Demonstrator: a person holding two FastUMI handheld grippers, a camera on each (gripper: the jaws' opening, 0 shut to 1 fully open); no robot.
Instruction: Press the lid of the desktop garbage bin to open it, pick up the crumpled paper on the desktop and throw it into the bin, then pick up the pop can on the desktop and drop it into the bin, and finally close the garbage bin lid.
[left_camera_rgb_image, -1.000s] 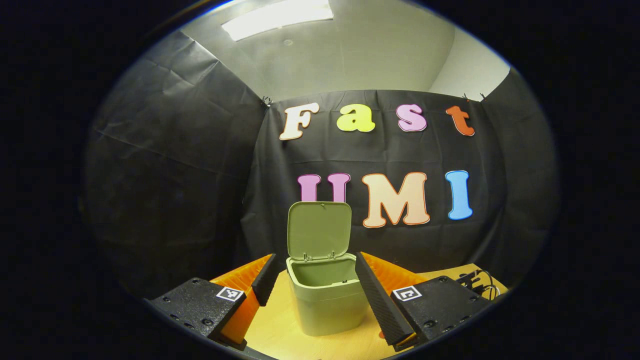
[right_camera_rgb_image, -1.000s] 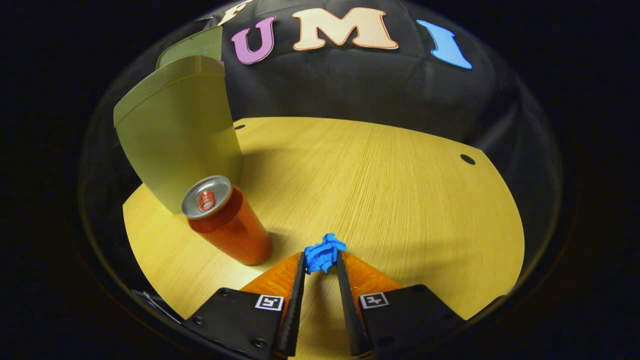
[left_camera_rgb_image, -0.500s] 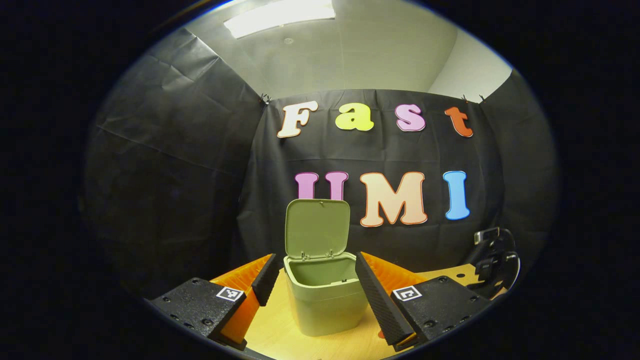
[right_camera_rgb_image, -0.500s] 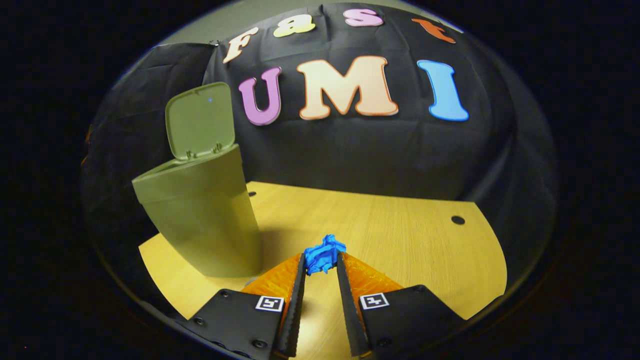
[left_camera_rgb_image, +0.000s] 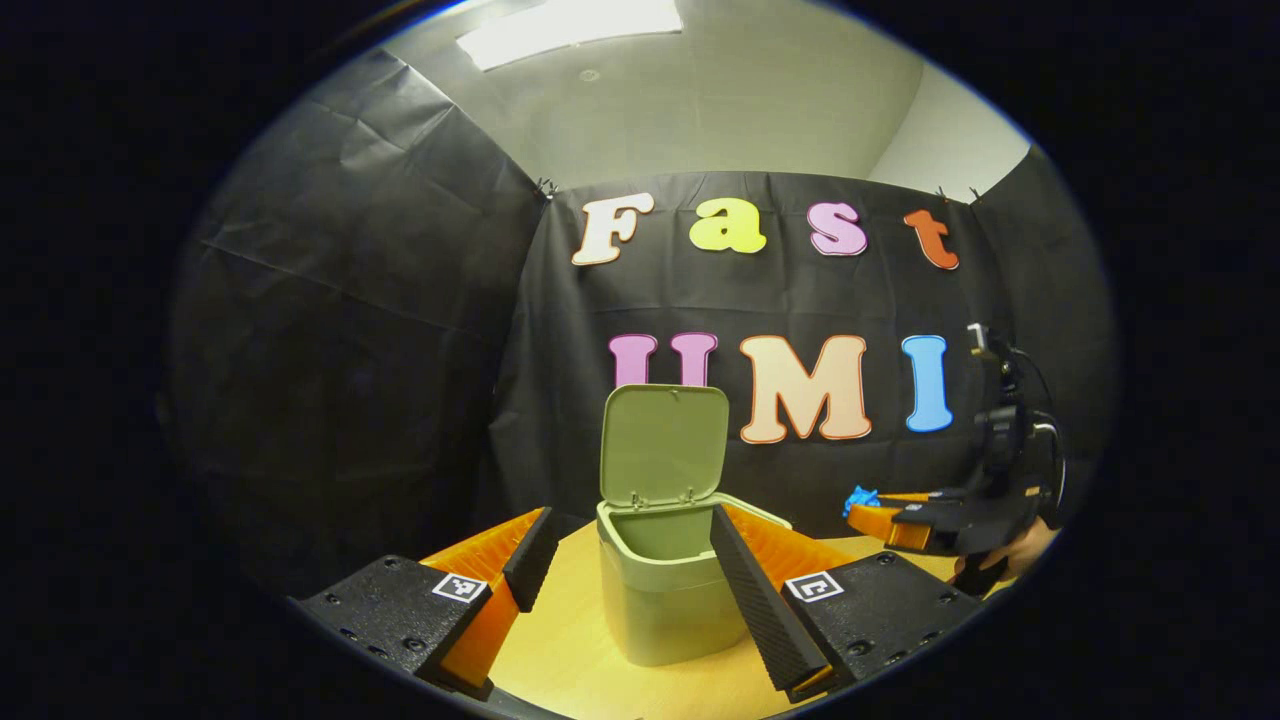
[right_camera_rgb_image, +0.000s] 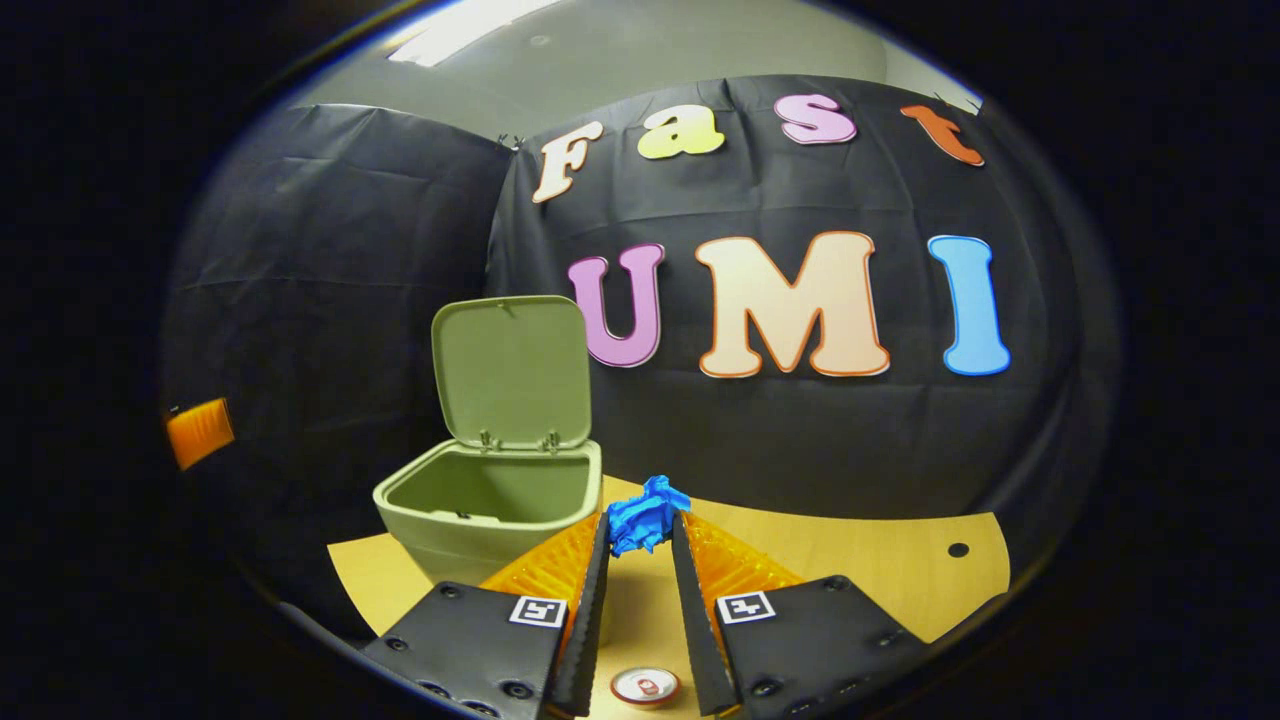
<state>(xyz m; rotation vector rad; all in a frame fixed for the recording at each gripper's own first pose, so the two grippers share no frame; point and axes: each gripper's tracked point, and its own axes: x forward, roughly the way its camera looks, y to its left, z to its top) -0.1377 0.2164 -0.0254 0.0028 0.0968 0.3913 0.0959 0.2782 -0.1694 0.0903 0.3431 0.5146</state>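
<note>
Both fingers of the right gripper pinched the blue paper, held in the air just right of the bin, above the table. The lid stood upright, open. A can sat on the table below. The left gripper hung with fingers spread wide and empty, facing the bin.

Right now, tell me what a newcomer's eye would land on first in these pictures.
First, the green garbage bin left of centre on the wooden desktop, its lid standing upright and open. Next, the bright blue crumpled paper pinched at the right gripper, raised beside the bin's rim. The left gripper hovers open.
</note>
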